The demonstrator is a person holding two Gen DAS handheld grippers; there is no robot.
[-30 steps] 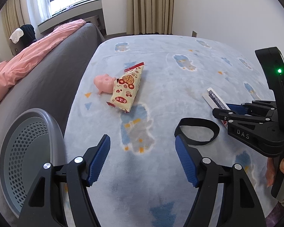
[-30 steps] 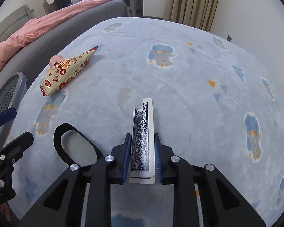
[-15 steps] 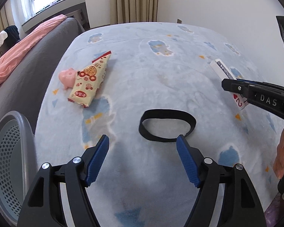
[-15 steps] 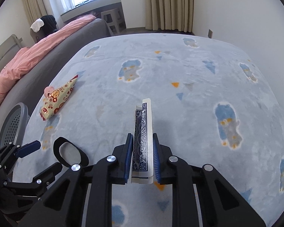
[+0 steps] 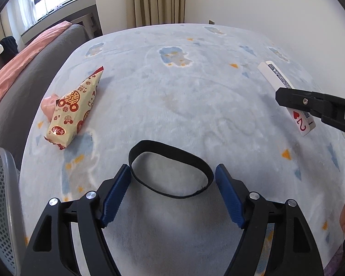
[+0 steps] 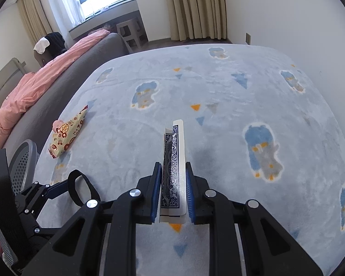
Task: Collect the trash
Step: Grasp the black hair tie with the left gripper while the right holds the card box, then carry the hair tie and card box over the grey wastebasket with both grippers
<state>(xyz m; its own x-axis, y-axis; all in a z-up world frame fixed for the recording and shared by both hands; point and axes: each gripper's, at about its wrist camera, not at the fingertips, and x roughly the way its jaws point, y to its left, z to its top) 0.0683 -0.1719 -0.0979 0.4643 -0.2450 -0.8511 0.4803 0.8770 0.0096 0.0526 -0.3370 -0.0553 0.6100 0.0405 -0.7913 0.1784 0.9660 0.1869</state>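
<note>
Right wrist view alone shows right claw (image 6: 173, 193) pinching playing cards (image 6: 173, 168) (left claw (image 5: 170, 197) spread).

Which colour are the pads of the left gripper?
Blue pads, seen best in the left wrist view.

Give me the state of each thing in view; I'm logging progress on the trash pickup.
left gripper: open, jaws either side of the black band.
right gripper: shut on playing cards.
playing cards: clamped, lifted off the rug.
black band: lying on the rug, ungrasped.
snack wrapper: lying on the rug.
pink toy: beside the wrapper.
mesh basket: at rug's edge.
</note>
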